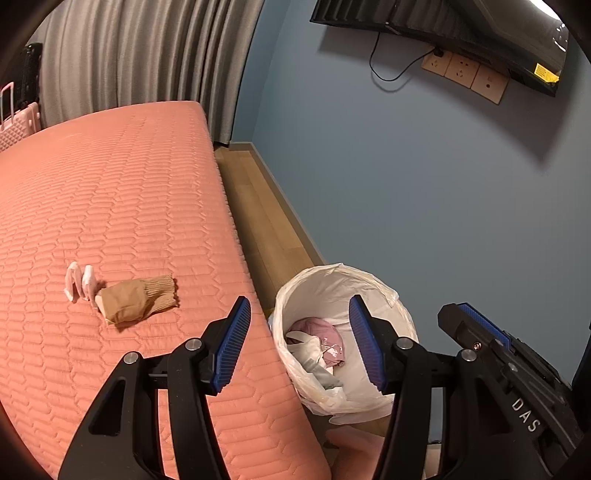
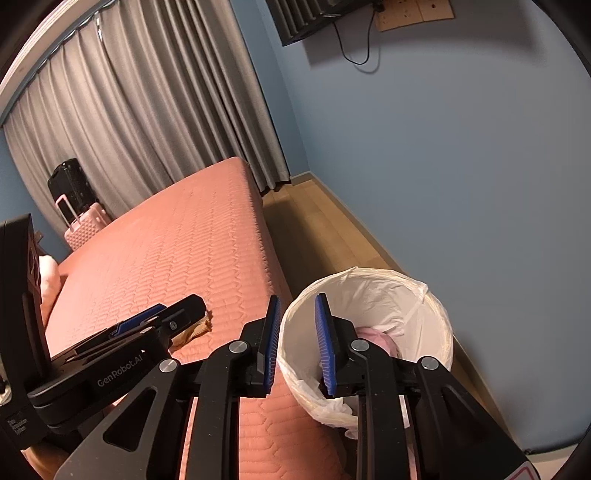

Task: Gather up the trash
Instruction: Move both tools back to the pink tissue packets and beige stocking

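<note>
A white-lined trash bin (image 1: pixel 332 280) stands on the floor beside the bed, with pink and white trash (image 1: pixel 325 343) inside; it also shows in the right wrist view (image 2: pixel 388 291). A crumpled brown paper bag (image 1: pixel 138 300) and white tissues (image 1: pixel 79 281) lie on the salmon mattress (image 1: pixel 110 192). My left gripper (image 1: pixel 299 343) is open and empty, held over the mattress edge and bin. My right gripper (image 2: pixel 297 343) is open and empty above the bin's near rim. The brown bag is mostly hidden behind the left gripper in the right wrist view (image 2: pixel 195 330).
A strip of wooden floor (image 1: pixel 255 206) runs between the bed and a blue wall (image 1: pixel 424 192). Grey curtains (image 1: pixel 140 55) hang behind the bed. A pink suitcase (image 2: pixel 83 225) and a black suitcase (image 2: pixel 68 184) stand at the far side. A TV (image 1: pixel 480 26) hangs on the wall.
</note>
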A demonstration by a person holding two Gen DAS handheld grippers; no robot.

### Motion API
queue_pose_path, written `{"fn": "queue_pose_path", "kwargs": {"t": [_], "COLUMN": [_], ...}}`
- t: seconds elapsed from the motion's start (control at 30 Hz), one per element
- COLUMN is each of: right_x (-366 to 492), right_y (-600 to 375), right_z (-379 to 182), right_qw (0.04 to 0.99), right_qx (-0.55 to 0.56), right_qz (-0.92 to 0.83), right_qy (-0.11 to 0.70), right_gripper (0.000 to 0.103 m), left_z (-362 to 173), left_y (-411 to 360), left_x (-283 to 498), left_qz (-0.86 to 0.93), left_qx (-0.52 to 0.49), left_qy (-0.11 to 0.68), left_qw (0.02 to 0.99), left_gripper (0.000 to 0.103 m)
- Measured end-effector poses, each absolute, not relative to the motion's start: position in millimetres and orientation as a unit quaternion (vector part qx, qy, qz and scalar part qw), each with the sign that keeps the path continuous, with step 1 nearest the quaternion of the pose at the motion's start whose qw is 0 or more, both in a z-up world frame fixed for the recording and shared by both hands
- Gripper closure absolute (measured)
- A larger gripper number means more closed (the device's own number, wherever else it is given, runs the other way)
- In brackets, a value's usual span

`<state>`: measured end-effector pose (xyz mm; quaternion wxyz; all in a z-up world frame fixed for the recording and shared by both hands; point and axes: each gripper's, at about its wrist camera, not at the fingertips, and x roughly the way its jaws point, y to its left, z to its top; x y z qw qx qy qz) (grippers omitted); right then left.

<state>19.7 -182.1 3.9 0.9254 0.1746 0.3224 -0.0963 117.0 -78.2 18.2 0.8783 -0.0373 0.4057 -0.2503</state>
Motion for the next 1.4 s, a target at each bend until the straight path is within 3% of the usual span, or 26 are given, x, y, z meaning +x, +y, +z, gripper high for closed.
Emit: {"fn": "queue_pose_path", "kwargs": {"t": [0.27, 0.37, 0.63, 0.93, 1.23, 1.4], "right_x": [22.5, 24.5, 38.9, 62.2, 91.5, 112.0], "right_y": [-163.5, -156.1, -124.7, -79.3, -33.8, -13.5], "right_z": [4.4, 5.0, 4.6, -1.8, -21.9, -36.9], "right_qw": [0.926, 0.926, 0.927, 0.925, 0.916, 0.907], "right_qx": [0.162, 0.158, 0.141, 0.123, 0.110, 0.111], "right_qz": [-0.085, -0.080, -0.058, -0.029, 0.003, 0.014], "right_qy": [0.330, 0.332, 0.343, 0.358, 0.387, 0.405], "right_gripper": [0.083, 0.076, 0.074, 0.063, 0.063, 0.057], "left_z": [16.9, 16.2, 11.2, 1.2, -14.8, -31.2], "left_y": [-56.7, -46.4, -8.3, 45.6, 92.1, 124.2], "left_x": [119.7, 121.2, 127.3, 141.4, 153.7, 164.6], "left_qz": [-0.236, -0.229, -0.206, -0.166, -0.130, -0.095], "left_qx": [-0.047, -0.052, -0.066, -0.087, -0.107, -0.117], "left_qy": [0.407, 0.407, 0.408, 0.416, 0.426, 0.436], "left_qw": [0.881, 0.883, 0.887, 0.890, 0.889, 0.887], "left_gripper": [0.050, 0.050, 0.050, 0.050, 0.050, 0.040]}}
